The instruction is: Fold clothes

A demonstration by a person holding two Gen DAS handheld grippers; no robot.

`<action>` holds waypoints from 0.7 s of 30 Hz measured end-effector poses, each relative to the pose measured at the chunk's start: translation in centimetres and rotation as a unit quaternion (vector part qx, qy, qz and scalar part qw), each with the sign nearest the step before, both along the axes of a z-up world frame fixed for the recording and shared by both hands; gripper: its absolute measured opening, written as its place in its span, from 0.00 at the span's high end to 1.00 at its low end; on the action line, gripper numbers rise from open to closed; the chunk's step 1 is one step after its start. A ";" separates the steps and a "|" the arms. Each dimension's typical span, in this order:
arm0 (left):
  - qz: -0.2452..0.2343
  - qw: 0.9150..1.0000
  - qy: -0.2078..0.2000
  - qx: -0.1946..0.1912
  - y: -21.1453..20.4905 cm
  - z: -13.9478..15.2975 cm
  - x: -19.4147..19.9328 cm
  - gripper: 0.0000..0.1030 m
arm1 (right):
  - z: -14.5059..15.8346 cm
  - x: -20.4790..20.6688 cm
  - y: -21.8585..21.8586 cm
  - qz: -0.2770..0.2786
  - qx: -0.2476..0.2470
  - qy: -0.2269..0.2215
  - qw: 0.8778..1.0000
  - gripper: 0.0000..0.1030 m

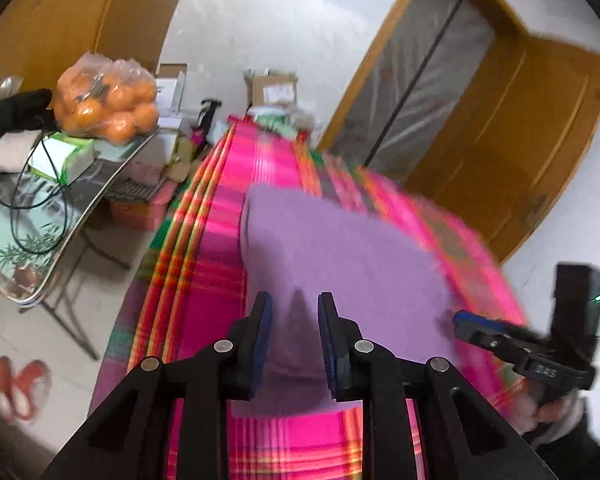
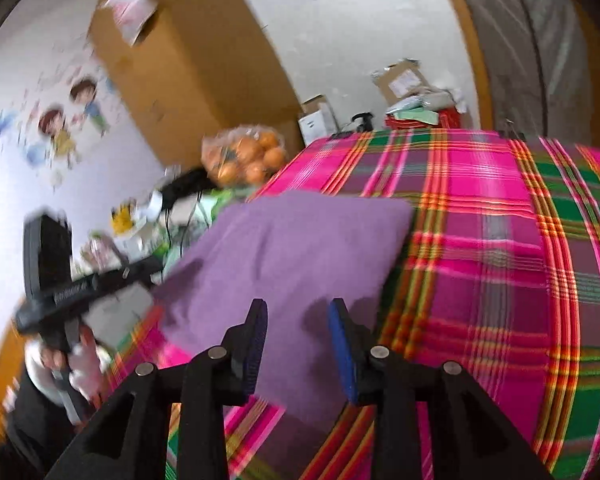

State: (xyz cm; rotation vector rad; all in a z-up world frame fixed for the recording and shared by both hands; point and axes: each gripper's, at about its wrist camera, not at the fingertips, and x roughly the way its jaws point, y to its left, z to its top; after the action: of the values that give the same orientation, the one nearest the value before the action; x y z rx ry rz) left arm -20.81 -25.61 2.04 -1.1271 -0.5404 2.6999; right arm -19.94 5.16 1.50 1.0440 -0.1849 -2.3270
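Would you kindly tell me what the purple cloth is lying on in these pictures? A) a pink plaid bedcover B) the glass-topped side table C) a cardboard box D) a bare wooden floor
A: the purple cloth lies flat on the pink plaid bedcover, whose stripes show around its edges in both wrist views, while both tongs, left and right, are open above it.

A clear bag of oranges (image 1: 108, 102) sat on a side tabletop (image 1: 100, 184) among black cables (image 1: 28, 200) and small boxes. Beneath it stood pink crates (image 1: 140, 210). A pair of red slippers (image 1: 18, 384) lay on the floor. Cardboard boxes (image 1: 274, 88) rested against the white wall, beside a wooden door frame (image 1: 512, 140). Cartoon stickers (image 2: 70, 120) decorated another wall.
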 end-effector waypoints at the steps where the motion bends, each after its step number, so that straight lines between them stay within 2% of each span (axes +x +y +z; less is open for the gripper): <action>1: 0.002 1.000 0.002 -0.006 0.1 0.1 0.4 0.78 | -0.7 0.1 -0.5 0.000 0.019 -0.010 1.000 0.78; 3: 0.003 1.000 0.004 -0.003 -0.1 0.2 0.2 0.78 | -2.0 0.0 -0.7 0.000 0.043 -0.026 0.999 0.78; 5: 0.004 1.000 0.007 0.000 -0.3 0.4 0.0 0.78 | -2.2 0.1 -0.2 -0.004 0.036 -0.026 0.999 0.81; 8: 0.006 1.000 0.010 0.004 -0.7 0.6 -0.3 0.78 | -1.6 -0.1 0.0 -0.007 0.038 -0.025 0.999 0.81; 14: 0.010 1.000 0.018 0.014 -1.4 1.0 -0.9 0.78 | 0.5 -2.7 0.3 -0.025 0.036 0.010 0.999 0.80; 18: 0.012 1.000 0.021 0.003 -1.3 1.4 -4.4 0.78 | 0.9 -6.0 -0.5 -0.034 0.040 0.021 0.998 0.80; 21: 0.009 1.000 0.005 0.006 -1.2 0.4 -7.0 0.78 | 0.2 -8.9 -0.8 -0.045 0.045 0.020 0.998 0.80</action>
State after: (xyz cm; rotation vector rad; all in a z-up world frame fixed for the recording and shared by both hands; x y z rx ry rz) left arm -27.86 -26.84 2.43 -1.1109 -0.5660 2.7120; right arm -28.88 4.41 1.73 1.0509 -0.1133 -2.4548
